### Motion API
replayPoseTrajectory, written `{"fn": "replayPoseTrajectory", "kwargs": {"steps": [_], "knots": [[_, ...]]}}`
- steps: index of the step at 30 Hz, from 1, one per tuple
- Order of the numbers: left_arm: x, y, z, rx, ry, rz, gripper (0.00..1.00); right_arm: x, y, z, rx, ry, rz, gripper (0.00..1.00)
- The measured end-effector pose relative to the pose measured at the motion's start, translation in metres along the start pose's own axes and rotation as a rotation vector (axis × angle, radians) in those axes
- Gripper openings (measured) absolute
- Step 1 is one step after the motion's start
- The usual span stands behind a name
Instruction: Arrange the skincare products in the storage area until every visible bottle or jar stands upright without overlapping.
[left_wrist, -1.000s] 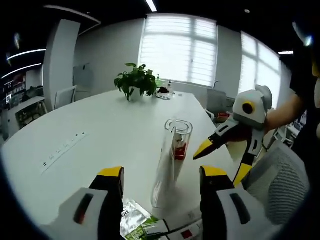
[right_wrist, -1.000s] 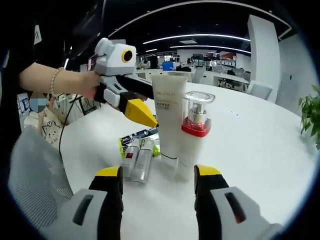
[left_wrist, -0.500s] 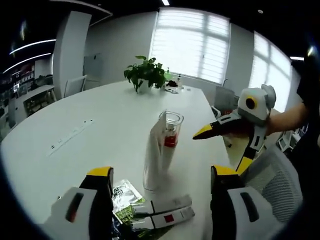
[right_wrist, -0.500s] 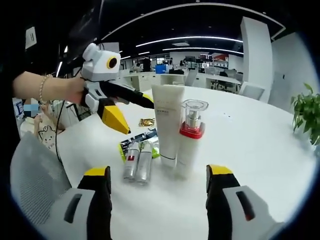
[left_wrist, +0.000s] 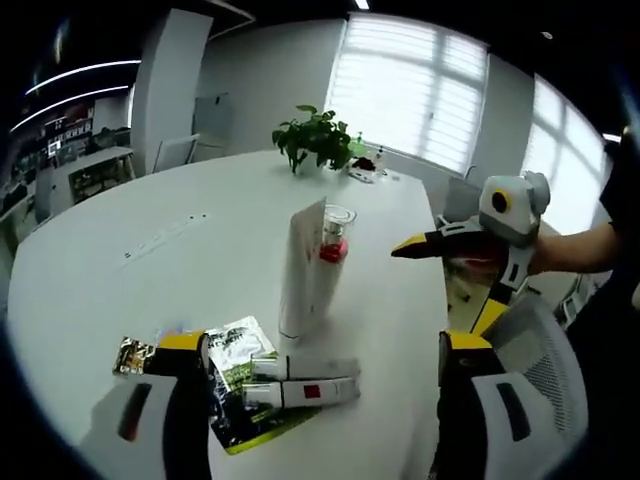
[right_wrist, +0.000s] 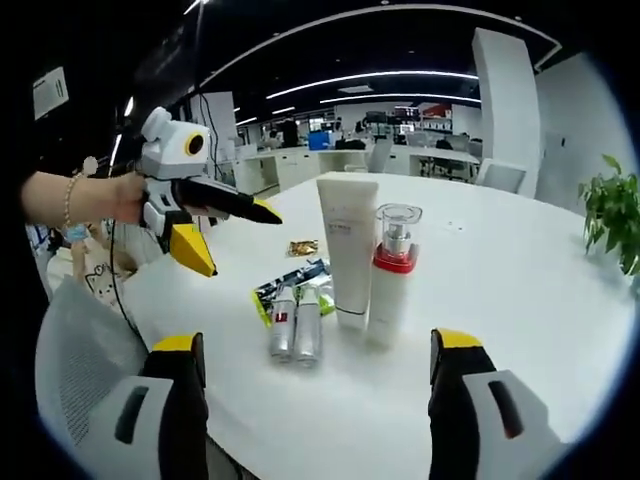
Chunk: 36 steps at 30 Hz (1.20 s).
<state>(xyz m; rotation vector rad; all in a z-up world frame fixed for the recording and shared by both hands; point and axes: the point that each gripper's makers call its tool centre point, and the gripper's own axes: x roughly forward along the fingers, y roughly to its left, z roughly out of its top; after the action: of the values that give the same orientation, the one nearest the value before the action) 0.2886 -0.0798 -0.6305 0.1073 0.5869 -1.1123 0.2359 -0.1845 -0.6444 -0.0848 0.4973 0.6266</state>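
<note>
- In the left gripper view, our left gripper (left_wrist: 320, 350) has its jaws spread wide apart and nothing between them.
- In the right gripper view, our right gripper (right_wrist: 320, 350) is likewise wide open and holds nothing.
- On the white table (right_wrist: 520, 300) a tall white tube (right_wrist: 346, 245) stands upright on its cap, with a pump bottle (right_wrist: 391, 280) with a red collar and clear cap upright just beside it, on its right in the right gripper view.
- Two small silver tubes (right_wrist: 295, 325) lie flat side by side near the foot of the white tube, partly over a green and black sachet (right_wrist: 285, 285).
- A small gold packet (right_wrist: 303, 247) lies on the table beyond them, apart from the group.
- In the left gripper view we see the same white tube (left_wrist: 303, 270), the pump bottle (left_wrist: 333, 240) behind it, the lying tubes (left_wrist: 300, 380) and the sachet (left_wrist: 240, 385) close to our jaws.
- A potted plant (left_wrist: 318, 140) stands at the far end of the table.
</note>
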Motion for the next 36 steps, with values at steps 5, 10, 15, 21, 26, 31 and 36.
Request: {"fn": "replayPoseTrajectory", "kwargs": {"steps": [5, 10, 15, 21, 26, 31, 36], "knots": [[-0.014, -0.010, -0.010, -0.028, -0.004, 0.033, 0.94, -0.003, 0.009, -0.005, 0.007, 0.013, 0.015, 0.97], [-0.030, -0.014, -0.021, -0.057, -0.009, 0.057, 0.96, -0.007, 0.014, -0.009, 0.013, 0.023, 0.018, 0.97], [-0.046, -0.016, -0.035, -0.101, 0.000, 0.088, 0.99, -0.011, 0.018, -0.012, 0.024, 0.030, 0.014, 0.95], [-0.063, -0.021, -0.048, -0.137, -0.005, 0.116, 0.99, -0.014, 0.026, -0.017, 0.035, 0.043, 0.016, 0.94], [-0.074, -0.028, -0.058, -0.167, -0.015, 0.142, 0.99, -0.014, 0.031, -0.020, 0.037, 0.052, 0.023, 0.93], [-0.085, -0.030, -0.073, -0.186, -0.008, 0.168, 0.99, -0.017, 0.037, -0.024, 0.043, 0.061, 0.025, 0.93], [-0.096, -0.038, -0.080, -0.220, -0.026, 0.192, 0.99, -0.017, 0.038, -0.027, 0.053, 0.066, 0.022, 0.92]]}}
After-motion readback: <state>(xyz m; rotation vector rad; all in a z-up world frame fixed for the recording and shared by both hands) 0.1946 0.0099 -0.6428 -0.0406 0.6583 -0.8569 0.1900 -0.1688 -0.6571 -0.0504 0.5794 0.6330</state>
